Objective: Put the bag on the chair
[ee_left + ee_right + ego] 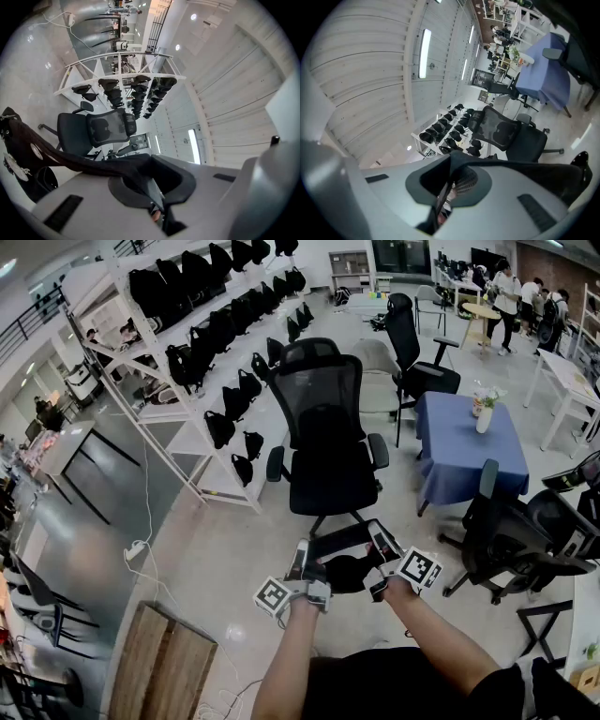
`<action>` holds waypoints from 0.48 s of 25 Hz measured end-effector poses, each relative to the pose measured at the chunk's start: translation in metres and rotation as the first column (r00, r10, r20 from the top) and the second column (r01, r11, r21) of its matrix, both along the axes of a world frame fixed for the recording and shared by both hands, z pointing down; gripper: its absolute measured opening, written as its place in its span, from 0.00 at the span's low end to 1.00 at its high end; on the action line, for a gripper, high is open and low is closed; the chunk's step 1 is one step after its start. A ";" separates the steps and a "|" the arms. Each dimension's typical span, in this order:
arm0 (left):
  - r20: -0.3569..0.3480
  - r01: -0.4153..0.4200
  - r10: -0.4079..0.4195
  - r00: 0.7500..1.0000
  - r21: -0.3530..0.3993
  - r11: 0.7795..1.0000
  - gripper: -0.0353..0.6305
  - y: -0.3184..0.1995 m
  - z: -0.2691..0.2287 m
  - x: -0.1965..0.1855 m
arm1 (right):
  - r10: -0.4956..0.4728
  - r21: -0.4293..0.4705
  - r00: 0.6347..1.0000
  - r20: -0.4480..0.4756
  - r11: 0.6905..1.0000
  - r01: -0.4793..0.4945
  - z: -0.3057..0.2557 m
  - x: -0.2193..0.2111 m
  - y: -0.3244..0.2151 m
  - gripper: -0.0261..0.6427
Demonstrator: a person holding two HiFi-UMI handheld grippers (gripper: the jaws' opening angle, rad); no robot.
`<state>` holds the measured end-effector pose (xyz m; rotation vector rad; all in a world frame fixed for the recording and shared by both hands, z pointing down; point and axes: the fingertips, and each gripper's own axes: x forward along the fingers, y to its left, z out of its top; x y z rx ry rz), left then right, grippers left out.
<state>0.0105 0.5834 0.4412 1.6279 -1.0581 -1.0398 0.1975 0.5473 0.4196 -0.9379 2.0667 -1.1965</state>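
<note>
A black bag (349,573) hangs between my two grippers, just in front of the black mesh office chair (325,442), whose seat is empty. My left gripper (301,557) is shut on the bag's left strap end. My right gripper (382,545) is shut on the right end. In the left gripper view the strap (70,159) runs from the left into the shut left gripper (155,199), with the chair (96,131) beyond. In the right gripper view the black fabric (520,164) leads into the shut right gripper (444,194), and the chair (508,133) stands ahead.
A white rack (202,371) with several black bags stands left of the chair. A blue-covered table (464,446) with a vase and more black chairs (520,535) are on the right. A wooden board (164,667) lies at lower left. People stand far back.
</note>
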 end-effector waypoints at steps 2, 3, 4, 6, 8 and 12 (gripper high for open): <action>-0.008 -0.011 0.011 1.000 0.002 1.000 0.08 -0.001 -0.005 0.006 | 0.005 0.004 1.000 -0.007 1.000 -0.005 0.001 0.004 0.000 0.05; -0.001 -0.015 0.015 1.000 0.001 1.000 0.08 -0.002 -0.007 0.009 | 0.008 0.005 1.000 -0.011 1.000 -0.008 0.001 0.005 0.000 0.05; 0.012 -0.019 0.019 1.000 0.000 1.000 0.08 -0.002 -0.007 0.010 | 0.009 0.005 1.000 -0.016 1.000 -0.009 0.002 0.007 0.000 0.05; 0.040 -0.025 0.025 0.999 0.002 1.000 0.08 -0.004 -0.008 0.013 | 0.012 0.007 0.999 -0.035 1.000 -0.012 0.004 0.010 -0.001 0.05; 0.035 -0.029 0.028 0.999 0.006 1.000 0.08 -0.006 -0.010 0.017 | 0.012 0.012 0.999 -0.049 1.000 -0.012 0.003 0.013 -0.002 0.05; 0.046 -0.026 0.026 0.999 0.002 1.000 0.08 -0.009 -0.011 0.026 | 0.008 -0.017 1.000 -0.017 1.000 -0.008 0.007 0.024 -0.002 0.05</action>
